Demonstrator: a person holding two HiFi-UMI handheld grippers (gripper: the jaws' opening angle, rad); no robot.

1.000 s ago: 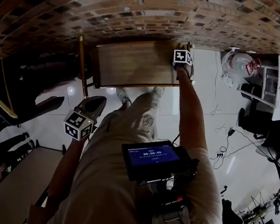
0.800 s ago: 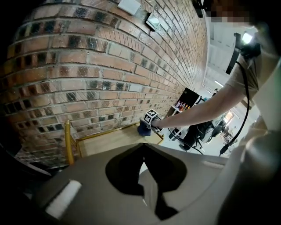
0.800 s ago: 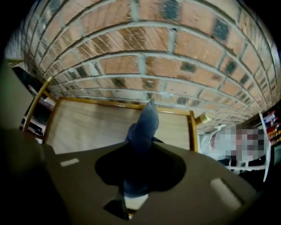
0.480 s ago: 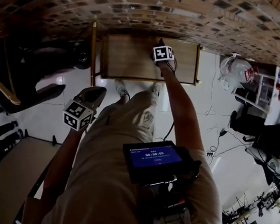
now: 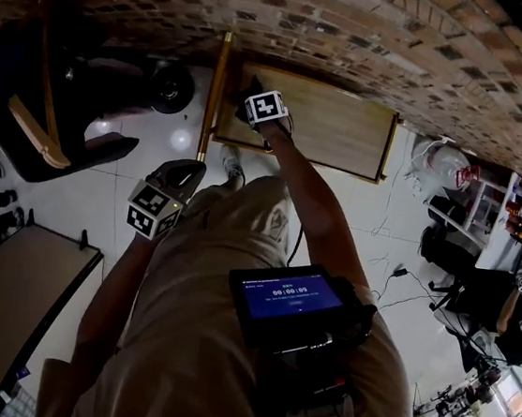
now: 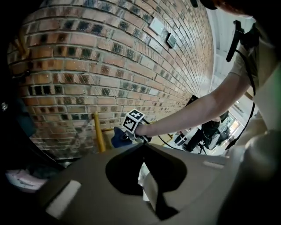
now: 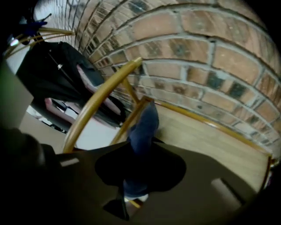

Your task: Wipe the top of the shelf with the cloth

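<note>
Right gripper point(image 5: 255, 100): at the end of a stretched arm, over the left end of the shelf top point(image 5: 339, 127), with its marker cube up.
Right tongs: closed on the blue cloth point(image 7: 144, 126); a fold of the cloth is pinched between the two jaws and comes out in front of them.
Cloth: it lies down on the wooden shelf top at the left end, and reaches toward the corner at the wall side. From the left gripper view it shows as a blue lump just beside the right gripper's cube.
Shelf top: a light wooden board with a thin golden edge, its long back edge against the brick wall point(image 5: 376, 38). The part toward the right end is bare wood.
Rail point(image 7: 94, 103): a golden curved bar, which stands at the left edge of the shelf, close to the cloth; I cannot tell if they touch.
Left gripper point(image 5: 177, 181): held low beside the person's body, well apart from the shelf, and pointing toward the wall.
Left tongs: the jaws are together at the tips, with nothing between them.
Person: stands in front of the shelf and carries a small screen point(image 5: 286, 298) on the chest.
Floor: white shiny tiles under the shelf.
</note>
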